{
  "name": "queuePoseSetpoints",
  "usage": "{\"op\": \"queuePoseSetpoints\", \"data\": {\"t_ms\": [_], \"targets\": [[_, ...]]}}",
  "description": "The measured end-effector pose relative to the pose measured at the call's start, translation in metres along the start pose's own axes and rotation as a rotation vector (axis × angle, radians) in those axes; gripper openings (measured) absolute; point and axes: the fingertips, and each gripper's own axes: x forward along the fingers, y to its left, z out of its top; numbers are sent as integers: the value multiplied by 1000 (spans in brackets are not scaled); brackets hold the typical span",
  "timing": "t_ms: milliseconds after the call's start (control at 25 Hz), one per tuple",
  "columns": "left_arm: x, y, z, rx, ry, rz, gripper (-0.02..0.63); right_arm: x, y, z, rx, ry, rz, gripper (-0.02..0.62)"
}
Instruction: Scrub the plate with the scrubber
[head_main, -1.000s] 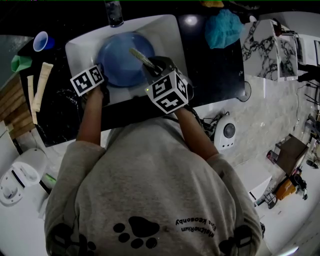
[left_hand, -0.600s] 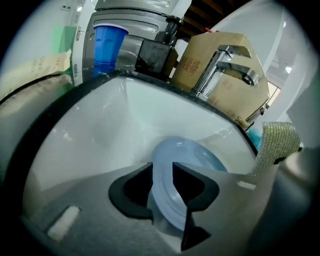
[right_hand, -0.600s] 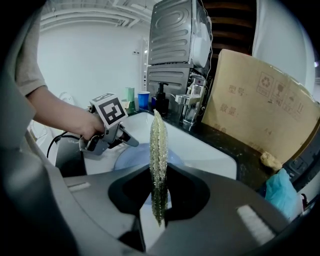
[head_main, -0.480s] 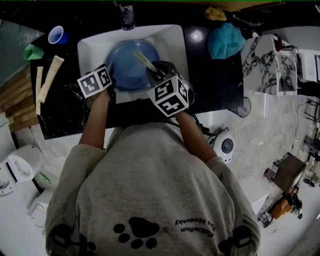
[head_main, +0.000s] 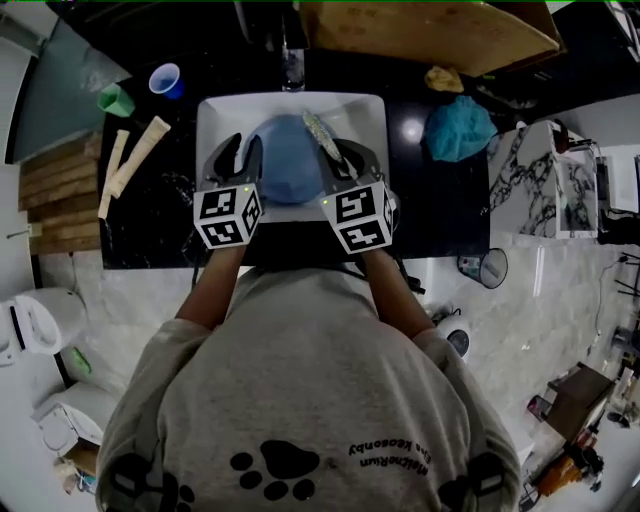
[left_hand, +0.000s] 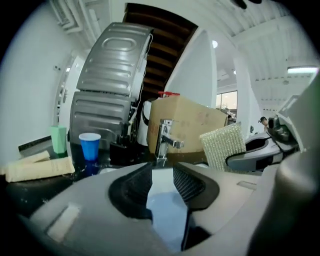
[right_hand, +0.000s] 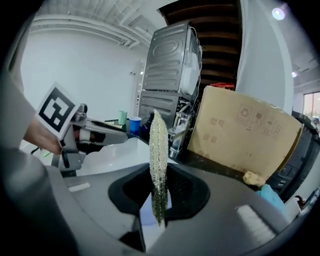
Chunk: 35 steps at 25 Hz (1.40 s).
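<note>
So your left gripper (head_main: 245, 150) has just been opening, nothing between its jaws; the right gripper (head_main: 345, 160) pinches the scrubber (head_main: 318, 132). Plate (head_main: 285, 165) sits in the sink (head_main: 372, 112), so I'd lower the scrubber flat onto it.

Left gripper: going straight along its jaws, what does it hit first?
Probably the faucet behind the sink, in line with the left gripper, whose jaws have just been opening, nothing between them; depth unclear.

Plate (head_main: 286, 165) rim partly covered, box (right_hand: 240, 131) print unreadable
</note>
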Motion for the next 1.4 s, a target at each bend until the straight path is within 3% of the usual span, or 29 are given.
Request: {"op": "queuePoseSetpoints", "data": {"t_ms": [320,680,1000,1400], "targets": [[-46,-27,56,152,-197,20,114,-33,-8,45,20,-230,-104,67],[-72,-50,82,136,-299,11,22,-76,-1,74,62,-446,-176,67],[-71,-66,79,151,-248,-6,5,-92,-4,79,56,-488,-196,67],[-81,-74,73,189,-273,5,5,-93,-7,61,84,-448,-186,63]]}}
